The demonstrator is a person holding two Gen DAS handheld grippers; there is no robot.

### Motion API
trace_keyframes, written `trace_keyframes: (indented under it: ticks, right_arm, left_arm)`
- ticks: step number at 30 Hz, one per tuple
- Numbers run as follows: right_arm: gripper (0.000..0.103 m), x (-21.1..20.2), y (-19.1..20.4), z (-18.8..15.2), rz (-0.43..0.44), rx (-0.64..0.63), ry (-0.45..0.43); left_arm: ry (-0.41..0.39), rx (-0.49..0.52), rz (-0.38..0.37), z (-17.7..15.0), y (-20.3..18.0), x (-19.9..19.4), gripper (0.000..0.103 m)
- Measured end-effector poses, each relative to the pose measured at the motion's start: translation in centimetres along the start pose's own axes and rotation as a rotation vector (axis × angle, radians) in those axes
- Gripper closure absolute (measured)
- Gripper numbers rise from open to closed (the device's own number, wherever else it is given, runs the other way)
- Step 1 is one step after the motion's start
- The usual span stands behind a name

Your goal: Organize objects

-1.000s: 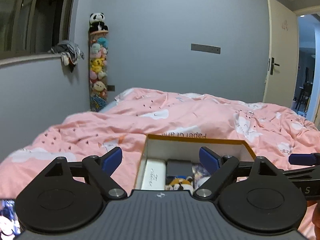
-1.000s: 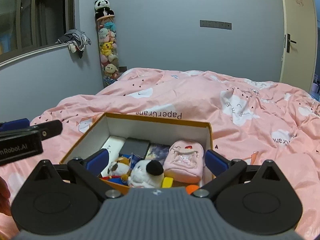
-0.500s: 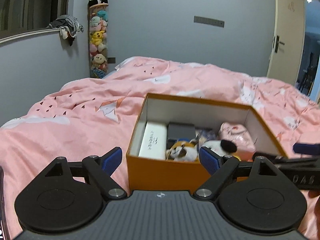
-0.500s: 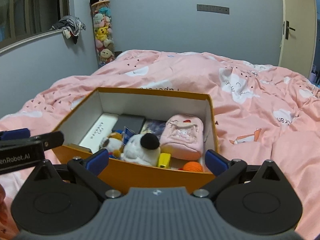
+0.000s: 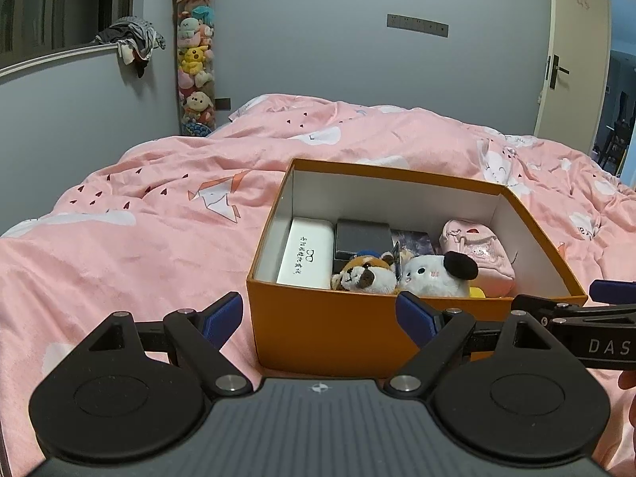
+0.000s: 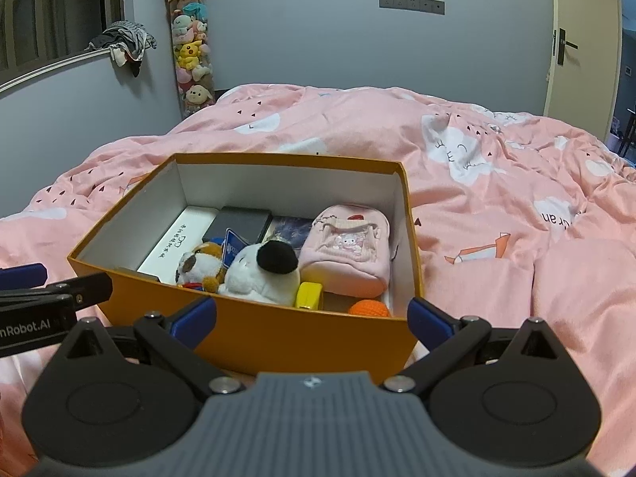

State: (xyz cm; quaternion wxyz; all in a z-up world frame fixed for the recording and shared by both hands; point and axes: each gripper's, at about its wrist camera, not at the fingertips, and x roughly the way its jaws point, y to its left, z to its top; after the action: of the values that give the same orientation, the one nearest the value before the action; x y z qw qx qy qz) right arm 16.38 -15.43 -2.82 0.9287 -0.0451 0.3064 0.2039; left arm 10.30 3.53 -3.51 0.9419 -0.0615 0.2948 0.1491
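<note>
An open orange box point(image 5: 330, 330) point(image 6: 302, 338) sits on the pink bed. Inside lie a white case point(image 5: 306, 252) point(image 6: 181, 242), a dark grey box point(image 5: 363, 236) point(image 6: 238, 222), a brown-and-white plush point(image 5: 363, 274) point(image 6: 196, 264), a white plush with a black ear point(image 5: 435, 276) point(image 6: 262, 270), a pink pouch point(image 5: 475, 252) point(image 6: 346, 252), a yellow item point(image 6: 310, 296) and an orange ball point(image 6: 367, 309). My left gripper point(image 5: 320, 316) is open in front of the box's near-left corner. My right gripper point(image 6: 312, 318) is open before the near wall, holding nothing.
The pink duvet point(image 5: 139, 238) point(image 6: 516, 198) covers the bed all around the box. A tall clear tube of plush toys point(image 5: 194, 59) topped by a panda stands in the far corner. A door point(image 5: 576, 59) is at the right, a window ledge point(image 5: 59, 55) with clothes at the left.
Both grippers have risen and pulled back from the box, so its inside and orange front wall now show more fully. Both stay open.
</note>
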Motion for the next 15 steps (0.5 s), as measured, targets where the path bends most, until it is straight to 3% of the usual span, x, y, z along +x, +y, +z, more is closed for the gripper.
trace_keyframes:
  ticks: [15]
  right_arm:
    - [0.001,-0.12,0.42,-0.33,0.003,-0.012,0.009]
  left_arm:
    - [0.050,-0.012,-0.012,-0.17,-0.04,0.35,0.002]
